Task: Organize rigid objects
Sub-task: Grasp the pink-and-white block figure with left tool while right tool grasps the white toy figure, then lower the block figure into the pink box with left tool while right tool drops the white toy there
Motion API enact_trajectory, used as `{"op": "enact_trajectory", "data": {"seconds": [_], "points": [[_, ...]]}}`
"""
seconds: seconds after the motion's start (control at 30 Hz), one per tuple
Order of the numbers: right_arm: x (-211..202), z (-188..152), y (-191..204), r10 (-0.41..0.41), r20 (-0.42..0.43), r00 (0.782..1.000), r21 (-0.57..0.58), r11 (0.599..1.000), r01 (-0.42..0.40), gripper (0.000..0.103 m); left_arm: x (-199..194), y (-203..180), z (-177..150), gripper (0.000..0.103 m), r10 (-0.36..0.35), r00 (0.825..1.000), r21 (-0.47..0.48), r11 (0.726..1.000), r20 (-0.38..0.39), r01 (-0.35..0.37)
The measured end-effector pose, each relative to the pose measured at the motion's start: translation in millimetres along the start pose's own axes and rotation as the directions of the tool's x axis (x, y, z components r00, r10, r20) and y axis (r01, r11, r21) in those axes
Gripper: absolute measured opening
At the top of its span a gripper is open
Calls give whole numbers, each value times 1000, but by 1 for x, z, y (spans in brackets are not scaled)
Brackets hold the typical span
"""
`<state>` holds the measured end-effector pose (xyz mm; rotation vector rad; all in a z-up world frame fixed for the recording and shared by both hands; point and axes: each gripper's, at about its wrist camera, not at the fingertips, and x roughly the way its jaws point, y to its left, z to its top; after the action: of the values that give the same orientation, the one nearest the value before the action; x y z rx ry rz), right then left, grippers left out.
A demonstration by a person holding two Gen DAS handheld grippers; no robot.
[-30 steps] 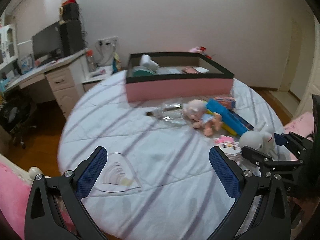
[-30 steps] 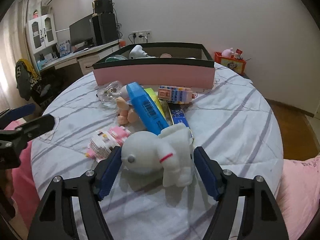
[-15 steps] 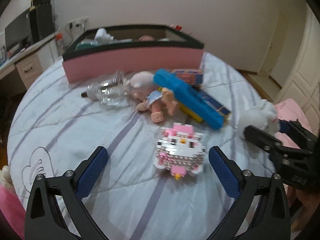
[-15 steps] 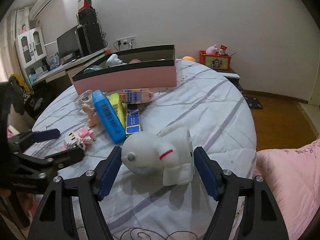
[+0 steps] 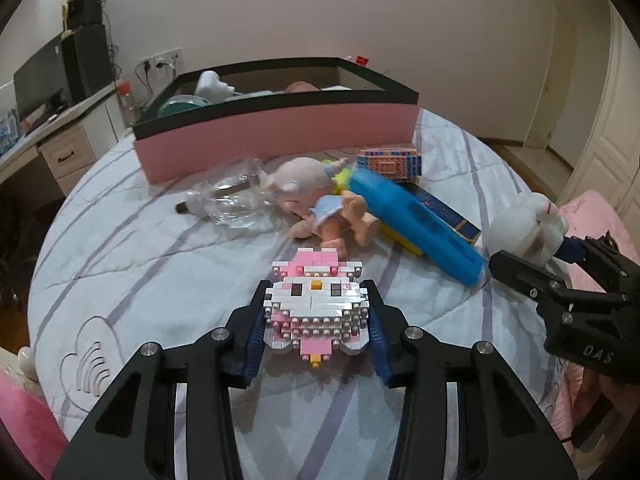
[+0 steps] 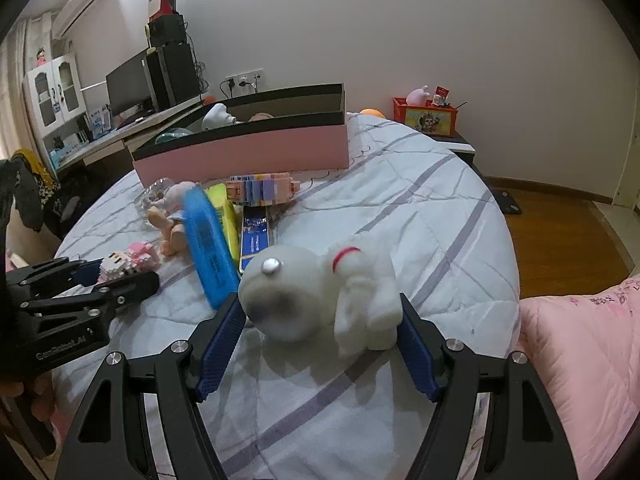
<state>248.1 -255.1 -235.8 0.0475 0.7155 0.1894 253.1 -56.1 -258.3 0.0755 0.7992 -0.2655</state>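
Block cat (image 5: 316, 312) face-up, crosswise between left tool (image 5: 316, 340) pads.

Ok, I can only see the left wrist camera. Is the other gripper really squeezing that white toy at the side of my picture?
Observer: Yes. The right wrist view shows the right gripper with a blue pad against each side of the white toy dog.
Operator: Does the dog have a face?
Observer: I can't make out a whole face, only a shiny round silver button on its head.
Operator: What's past the bed over there?
Observer: A small orange round thing sits just beyond the bed's far edge.
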Motion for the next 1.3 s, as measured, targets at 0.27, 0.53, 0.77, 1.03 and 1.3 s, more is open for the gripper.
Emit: {"op": "enact_trajectory", "data": {"seconds": [0.27, 0.53, 0.77, 1.03, 1.3], "points": [[10, 8, -10, 33, -13, 999, 54, 998, -32, 74, -2, 10, -5, 44, 8, 1000, -7, 1000, -4, -8], [21, 19, -17, 79, -17, 997, 82, 994, -77, 72, 0, 12, -4, 44, 1, 1000, -6, 1000, 3, -1], [2, 24, -5, 47, 46, 998, 41, 998, -48, 72, -19, 16, 5, 44, 31, 996, -25, 999, 88, -28], [-51, 59, 38, 53, 224, 973, -73, 997, -38, 72, -73, 15, 32, 44, 136, 957, -21, 991, 257, -135], [-95, 89, 75, 105, 356, 929, -157, 986, -51, 72, -151, 22, 53, 44, 232, 850, -96, 973, 473, -212]]}}
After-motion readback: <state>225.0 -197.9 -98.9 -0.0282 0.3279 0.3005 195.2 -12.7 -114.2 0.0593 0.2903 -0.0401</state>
